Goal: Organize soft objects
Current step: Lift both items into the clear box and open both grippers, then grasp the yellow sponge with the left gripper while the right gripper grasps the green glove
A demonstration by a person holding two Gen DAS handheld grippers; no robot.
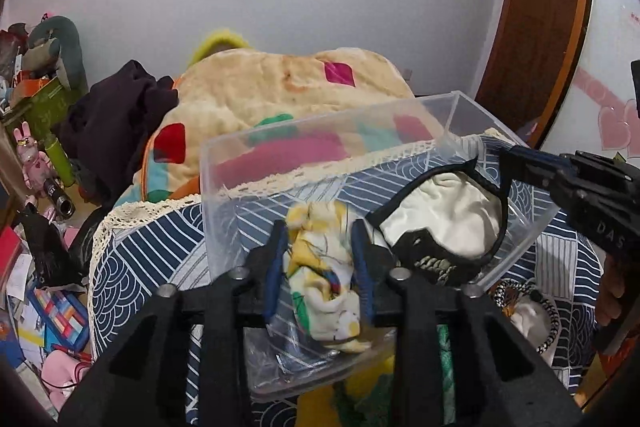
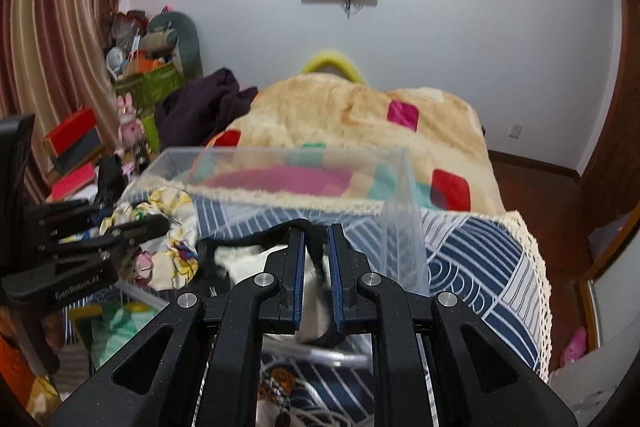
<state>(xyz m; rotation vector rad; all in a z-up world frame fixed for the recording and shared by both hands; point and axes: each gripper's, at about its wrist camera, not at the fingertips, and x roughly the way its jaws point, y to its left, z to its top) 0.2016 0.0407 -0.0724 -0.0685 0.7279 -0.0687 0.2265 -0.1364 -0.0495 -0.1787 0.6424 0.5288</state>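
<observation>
A clear plastic box (image 1: 224, 167) stands on the blue-and-white patterned cloth (image 1: 160, 243); it also shows in the right wrist view (image 2: 404, 195). My left gripper (image 1: 320, 231) is shut on a crumpled yellow-and-white floral cloth (image 1: 320, 267), held inside the box. My right gripper (image 2: 316, 233) is shut on the black edge of a white and black face mask (image 1: 444, 219), also inside the box, to the right of the floral cloth. In the right wrist view the left gripper (image 2: 160, 225) and floral cloth (image 2: 176, 259) sit at the left.
A beige blanket with coloured patches (image 1: 288, 83) lies behind the box. A dark garment (image 1: 116, 119) is at the left. More soft items (image 1: 528, 315) lie in front of the box. Clutter and toys (image 1: 40, 163) fill the floor at the left. A wooden door (image 1: 536, 27) is at the right.
</observation>
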